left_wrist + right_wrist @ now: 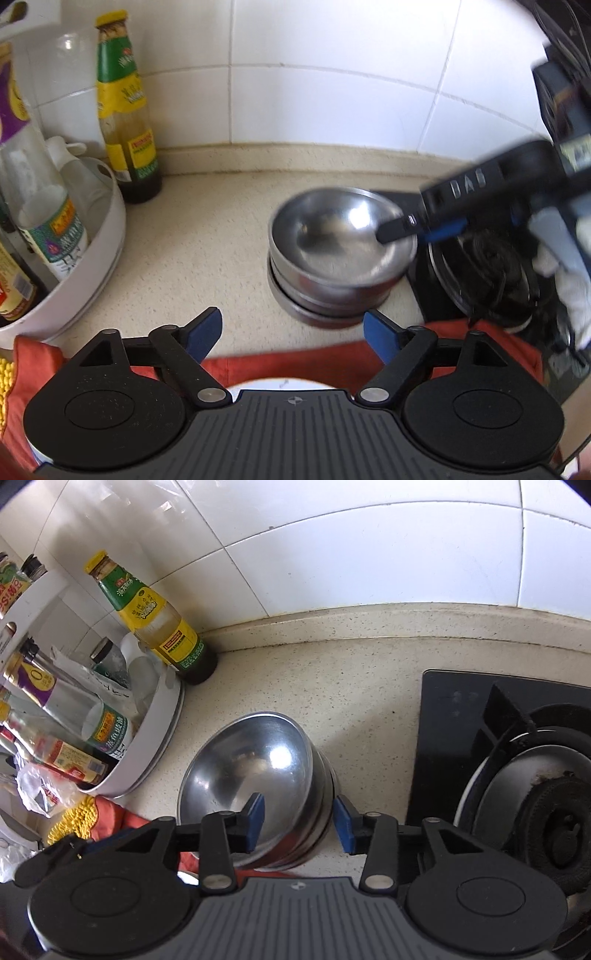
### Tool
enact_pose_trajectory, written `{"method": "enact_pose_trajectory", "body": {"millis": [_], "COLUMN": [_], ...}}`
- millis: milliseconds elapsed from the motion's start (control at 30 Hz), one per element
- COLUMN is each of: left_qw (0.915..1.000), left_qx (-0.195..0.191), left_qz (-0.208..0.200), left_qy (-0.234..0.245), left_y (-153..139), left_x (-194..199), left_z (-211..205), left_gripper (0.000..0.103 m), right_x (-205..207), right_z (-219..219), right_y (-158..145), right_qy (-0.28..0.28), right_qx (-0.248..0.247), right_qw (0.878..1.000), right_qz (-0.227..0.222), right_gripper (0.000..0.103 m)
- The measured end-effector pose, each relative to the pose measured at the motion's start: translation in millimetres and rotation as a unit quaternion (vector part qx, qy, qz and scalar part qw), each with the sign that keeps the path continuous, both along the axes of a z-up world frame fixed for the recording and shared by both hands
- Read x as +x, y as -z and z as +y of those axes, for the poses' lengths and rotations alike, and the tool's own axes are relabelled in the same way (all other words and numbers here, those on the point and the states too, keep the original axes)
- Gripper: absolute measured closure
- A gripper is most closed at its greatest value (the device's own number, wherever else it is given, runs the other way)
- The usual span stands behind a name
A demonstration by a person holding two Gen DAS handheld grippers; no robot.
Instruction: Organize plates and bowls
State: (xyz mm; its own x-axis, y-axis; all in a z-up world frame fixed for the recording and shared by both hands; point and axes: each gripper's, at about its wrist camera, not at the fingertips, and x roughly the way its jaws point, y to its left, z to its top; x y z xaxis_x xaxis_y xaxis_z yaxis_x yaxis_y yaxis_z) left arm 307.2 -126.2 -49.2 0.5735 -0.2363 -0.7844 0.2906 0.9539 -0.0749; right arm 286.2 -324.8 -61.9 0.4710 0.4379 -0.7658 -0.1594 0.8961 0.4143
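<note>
A stack of nested steel bowls (332, 254) stands on the beige counter, with its top bowl empty. My left gripper (293, 336) is open and hangs short of the stack, with nothing between its blue pads. Under it, the edge of a white plate (280, 384) shows on an orange cloth (314, 360); most of the plate is hidden. My right gripper (421, 230) reaches in from the right. In the right wrist view it (299, 823) straddles the near rim of the stack (251, 768), one finger inside the top bowl and one outside. The pads stand apart from the wall, so it is open.
A white round tray (96, 258) of bottles stands at the left, with a sauce bottle (127, 122) behind it by the tiled wall. A black gas stove (517, 775) lies to the right of the bowls. A white-gloved hand (569, 280) holds the right gripper. A yellow cloth (74, 818) lies by the orange one.
</note>
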Motion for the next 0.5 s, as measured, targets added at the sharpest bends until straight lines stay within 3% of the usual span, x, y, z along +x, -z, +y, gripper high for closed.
{"method": "enact_pose_trajectory", "body": {"millis": [333, 500], "left_qw": [0.997, 0.9913], "left_qx": [0.022, 0.033], "left_qz": [0.023, 0.011], "left_qy": [0.071, 0.127], "left_y": [35, 42], "left_x": [23, 39], "left_z": [-9, -11], "left_gripper": [0.01, 0.007], "right_x": [20, 33], "right_z": [5, 4], "right_y": [24, 34], "right_qy": [0.007, 0.013], "right_qx": [0.002, 0.016], "right_qw": [1.0, 0.999], "right_qz": [0.021, 0.036], "right_gripper": [0.053, 0.052]}}
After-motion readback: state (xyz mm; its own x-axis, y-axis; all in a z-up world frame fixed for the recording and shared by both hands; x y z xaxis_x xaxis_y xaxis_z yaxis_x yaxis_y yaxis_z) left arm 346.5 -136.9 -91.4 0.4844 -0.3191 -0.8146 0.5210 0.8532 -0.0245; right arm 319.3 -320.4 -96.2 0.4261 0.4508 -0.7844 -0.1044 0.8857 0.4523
